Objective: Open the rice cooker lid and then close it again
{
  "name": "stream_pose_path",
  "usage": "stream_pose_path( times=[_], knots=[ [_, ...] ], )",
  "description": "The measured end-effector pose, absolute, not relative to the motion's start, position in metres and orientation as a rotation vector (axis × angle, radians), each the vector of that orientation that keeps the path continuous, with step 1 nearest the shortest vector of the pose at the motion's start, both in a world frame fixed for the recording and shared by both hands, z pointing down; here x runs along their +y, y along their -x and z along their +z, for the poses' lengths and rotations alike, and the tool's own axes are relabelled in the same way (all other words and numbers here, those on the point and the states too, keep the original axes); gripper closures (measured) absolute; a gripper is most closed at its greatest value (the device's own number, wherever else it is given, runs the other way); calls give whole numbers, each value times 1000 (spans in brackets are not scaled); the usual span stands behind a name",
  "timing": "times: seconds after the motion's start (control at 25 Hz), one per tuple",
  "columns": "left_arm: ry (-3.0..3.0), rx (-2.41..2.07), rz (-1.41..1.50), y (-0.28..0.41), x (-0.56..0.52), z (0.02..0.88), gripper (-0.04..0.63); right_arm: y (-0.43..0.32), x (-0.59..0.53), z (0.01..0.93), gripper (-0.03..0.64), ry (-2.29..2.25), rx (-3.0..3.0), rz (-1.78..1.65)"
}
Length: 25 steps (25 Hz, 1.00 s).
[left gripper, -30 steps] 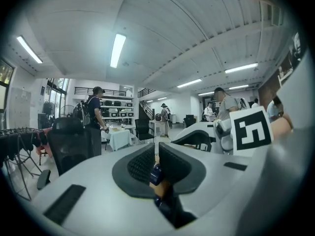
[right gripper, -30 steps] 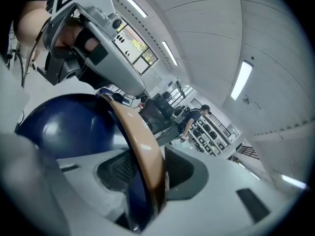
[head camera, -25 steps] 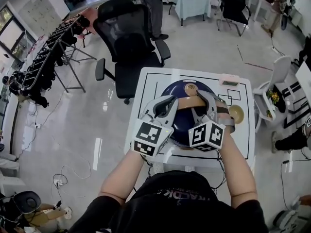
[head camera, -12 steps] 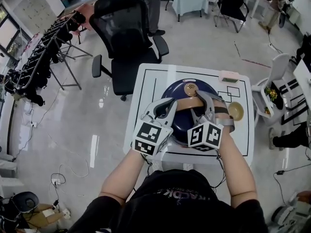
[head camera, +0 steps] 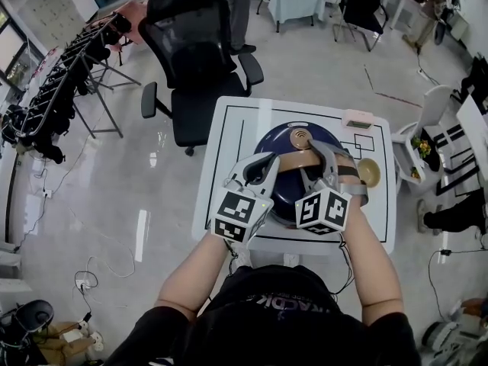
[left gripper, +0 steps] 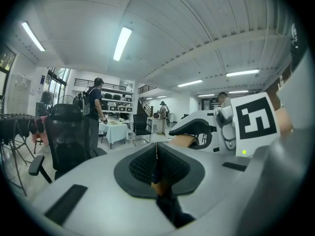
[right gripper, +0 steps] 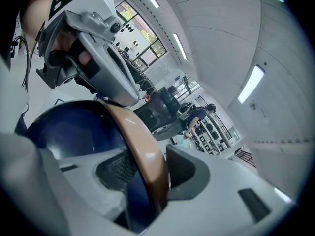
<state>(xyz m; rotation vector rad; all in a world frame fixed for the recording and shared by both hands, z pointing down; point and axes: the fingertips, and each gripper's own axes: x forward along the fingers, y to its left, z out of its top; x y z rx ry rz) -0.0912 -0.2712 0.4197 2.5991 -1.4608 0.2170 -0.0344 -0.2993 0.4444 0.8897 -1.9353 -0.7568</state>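
Note:
A dark blue rice cooker (head camera: pixel 278 145) stands on the white table (head camera: pixel 229 128) with its lid down. A tan handle (head camera: pixel 293 161) arches over the lid. My left gripper (head camera: pixel 265 165) is at the handle's left end with its jaws shut; in the left gripper view (left gripper: pixel 156 156) the pads meet, and only a sliver of tan and blue shows below them. My right gripper (head camera: pixel 320 158) straddles the handle (right gripper: pixel 142 151) on the right side. Its jaws have just been opening: the handle lies against one pad, with a gap at the other.
A tan dish (head camera: pixel 370 172) and a small pink box (head camera: pixel 358 118) sit on the table's right side. A black office chair (head camera: pixel 194 59) stands behind the table, and a white chair (head camera: pixel 427 128) to the right. An equipment rack (head camera: pixel 61 90) lines the left, with people further back.
Both grippers stay at the handle over the closed lid. The head view has shifted a little; nothing else visibly moved.

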Motion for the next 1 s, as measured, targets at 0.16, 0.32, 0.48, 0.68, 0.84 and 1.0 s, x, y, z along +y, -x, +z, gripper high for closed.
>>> stream_pose_path(
  times=[0.16,0.32,0.48,0.68,0.84,1.0],
  knots=[
    [-2595,-1443,213,91,-270,421,588,34,-298,445,449,-893,-1921,-799],
    [-2595,-1409,203,92,-269,419,586,33,-298,444,445,-921,-1904,-844],
    [-2634,-1355,220,90,-265,419,549,28,-295,443,436,-968,-1890,-817],
    [-2690,-1280,213,91,-258,411,535,23,-288,439,436,-1033,-1840,-801],
    [-2737,-1229,187,90,-250,403,535,14,-271,432,437,-1122,-1856,-765],
    [-2777,-1171,207,83,-240,402,535,2,-248,411,462,-1324,-2048,-575]
  ],
)
